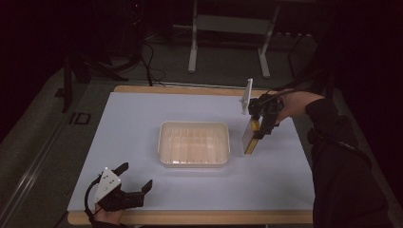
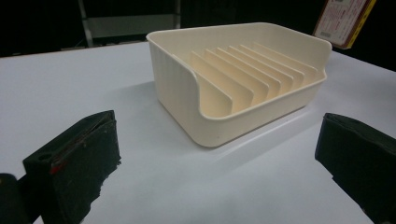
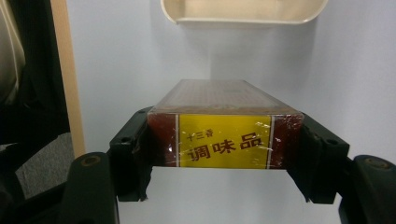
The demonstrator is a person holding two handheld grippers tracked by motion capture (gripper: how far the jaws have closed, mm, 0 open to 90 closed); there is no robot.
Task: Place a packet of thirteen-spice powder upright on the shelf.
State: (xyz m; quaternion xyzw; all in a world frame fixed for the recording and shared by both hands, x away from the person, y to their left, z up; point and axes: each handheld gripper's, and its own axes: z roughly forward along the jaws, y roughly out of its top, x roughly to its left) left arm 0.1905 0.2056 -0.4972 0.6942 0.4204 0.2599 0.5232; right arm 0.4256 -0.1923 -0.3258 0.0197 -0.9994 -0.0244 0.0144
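One seasoning box (image 3: 224,135) pinched in my right tongs (image 3: 224,154), one cream slotted tray (image 1: 194,143) on the table (image 1: 133,118), left tongs (image 1: 138,178) spread wide, nothing in them.

box (image 3: 224,140): dark red-brown ends, yellow middle panel with dark characters, clear shiny wrap
tray (image 2: 243,79): plain cream, ribbed inside
table (image 1: 142,142): pale bluish-white top, light wood edge
fingers (image 2: 79,163): black, red fleck

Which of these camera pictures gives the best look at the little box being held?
The right gripper view: the box sits close up, clamped by the right gripper, its yellow label readable. The high view shows it small and hanging edge-on beside the tray. The left gripper view catches one corner.
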